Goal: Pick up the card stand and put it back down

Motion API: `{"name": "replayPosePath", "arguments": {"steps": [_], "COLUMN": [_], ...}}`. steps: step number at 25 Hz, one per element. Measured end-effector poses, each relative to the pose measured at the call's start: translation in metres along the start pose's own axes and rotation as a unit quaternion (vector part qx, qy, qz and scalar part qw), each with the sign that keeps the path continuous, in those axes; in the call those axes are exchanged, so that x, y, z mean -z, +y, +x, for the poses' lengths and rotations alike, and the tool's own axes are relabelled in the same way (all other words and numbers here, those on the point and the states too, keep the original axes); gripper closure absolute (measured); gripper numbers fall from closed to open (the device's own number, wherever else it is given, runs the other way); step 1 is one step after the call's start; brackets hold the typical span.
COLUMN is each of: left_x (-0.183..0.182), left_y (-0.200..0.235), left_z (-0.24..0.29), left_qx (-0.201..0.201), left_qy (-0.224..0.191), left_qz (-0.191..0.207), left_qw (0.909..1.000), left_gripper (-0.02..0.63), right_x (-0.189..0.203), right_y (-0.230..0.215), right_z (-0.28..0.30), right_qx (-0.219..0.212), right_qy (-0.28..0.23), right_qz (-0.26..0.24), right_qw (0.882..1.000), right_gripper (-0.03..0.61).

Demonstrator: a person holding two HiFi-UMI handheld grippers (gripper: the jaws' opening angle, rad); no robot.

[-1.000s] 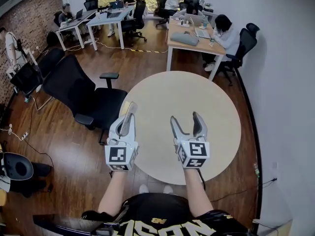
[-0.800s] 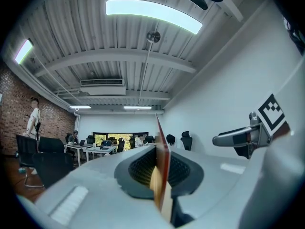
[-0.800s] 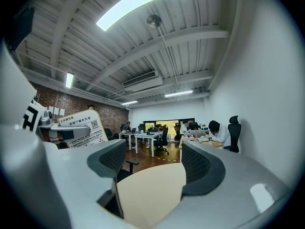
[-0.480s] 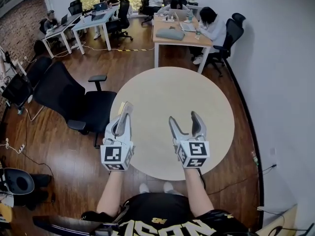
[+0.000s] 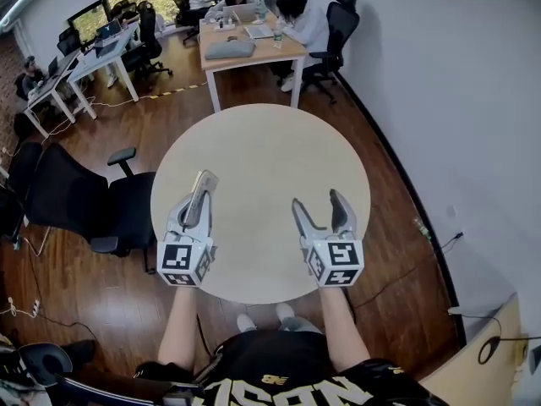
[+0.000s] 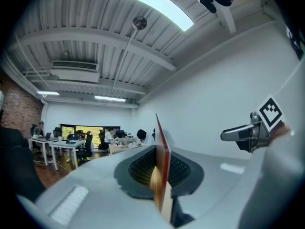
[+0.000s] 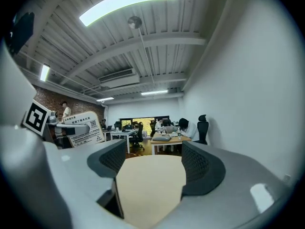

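My left gripper (image 5: 196,200) is shut on the card stand (image 5: 204,178), a thin card held above the left part of the round beige table (image 5: 270,142). In the left gripper view the card stand (image 6: 159,142) stands upright and edge-on, clamped between the dark pads (image 6: 138,168). From the right gripper view the same card stand (image 7: 85,128) shows its white printed face at the left. My right gripper (image 5: 319,203) hovers open over the table's right part, with only the tabletop (image 7: 152,180) between its pads (image 7: 202,168).
Black office chairs (image 5: 76,201) stand on the wooden floor left of the table. A desk (image 5: 254,45) with seated people is behind it, and more desks stand at the back left. A white wall (image 5: 456,100) runs close along the right.
Both grippers have moved inward over the table. The left one, still shut on the card stand, was at the table's left edge and is now over the tabletop. The right one stays open.
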State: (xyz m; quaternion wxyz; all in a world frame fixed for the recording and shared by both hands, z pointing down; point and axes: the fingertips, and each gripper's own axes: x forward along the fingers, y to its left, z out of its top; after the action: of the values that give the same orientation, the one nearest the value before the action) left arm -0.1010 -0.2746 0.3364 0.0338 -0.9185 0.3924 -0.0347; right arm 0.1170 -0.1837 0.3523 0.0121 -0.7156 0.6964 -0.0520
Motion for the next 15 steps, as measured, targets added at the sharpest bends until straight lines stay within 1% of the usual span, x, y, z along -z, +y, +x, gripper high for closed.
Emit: {"name": "replayPosePath", "arguments": {"steps": [3, 5, 7, 10, 15], "left_x": [0.009, 0.016, 0.021, 0.028, 0.036], "left_y": [-0.035, -0.057, -0.076, -0.105, -0.150], "left_z": [0.037, 0.062, 0.087, 0.127, 0.185], "left_qx": [0.072, 0.119, 0.158, 0.204, 0.266], "left_qy": [0.023, 0.042, 0.061, 0.080, 0.098], "left_qz": [0.006, 0.031, 0.065, 0.105, 0.131], "left_qw": [0.9971, 0.9915, 0.9834, 0.9701, 0.9501], "left_gripper": [0.597, 0.597, 0.597, 0.597, 0.597], "right_x": [0.007, 0.012, 0.019, 0.032, 0.053], "right_y": [-0.040, -0.066, -0.089, -0.120, -0.154], "right_z": [-0.018, -0.031, -0.043, -0.059, -0.080], "right_qx": [0.030, 0.050, 0.069, 0.094, 0.112], "right_qy": [0.009, 0.016, 0.023, 0.029, 0.041], "right_qz": [0.005, 0.008, 0.019, 0.040, 0.057], "right_qw": [0.999, 0.999, 0.997, 0.994, 0.991], "right_gripper": [0.210, 0.212, 0.212, 0.213, 0.215]}}
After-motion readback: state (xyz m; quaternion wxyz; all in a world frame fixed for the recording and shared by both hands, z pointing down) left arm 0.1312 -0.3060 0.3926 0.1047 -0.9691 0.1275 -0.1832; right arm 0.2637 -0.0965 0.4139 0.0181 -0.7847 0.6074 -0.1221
